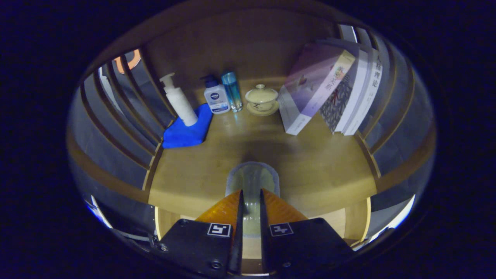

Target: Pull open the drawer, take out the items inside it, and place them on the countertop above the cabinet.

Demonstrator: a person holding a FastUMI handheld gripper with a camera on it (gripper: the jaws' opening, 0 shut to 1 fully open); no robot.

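While hand-held gripper (251,193) pinches clear cup (252,179) between narrow fingers, cup sits on countertop (325,166).

The claw (250,201) has its fingers close together around a clear glass (252,180), which stands on the front part of the bench (321,170). Ahead of the glass, the middle of the bench is bare wood and gives free room. At the back stand a white pump bottle (179,101) on a blue cloth (186,131), a small white bottle (216,97), a blue tube (231,91) and a lidded cup (262,100). Leaning books (329,93) block the back right. Slatted walls (124,112) close both sides.
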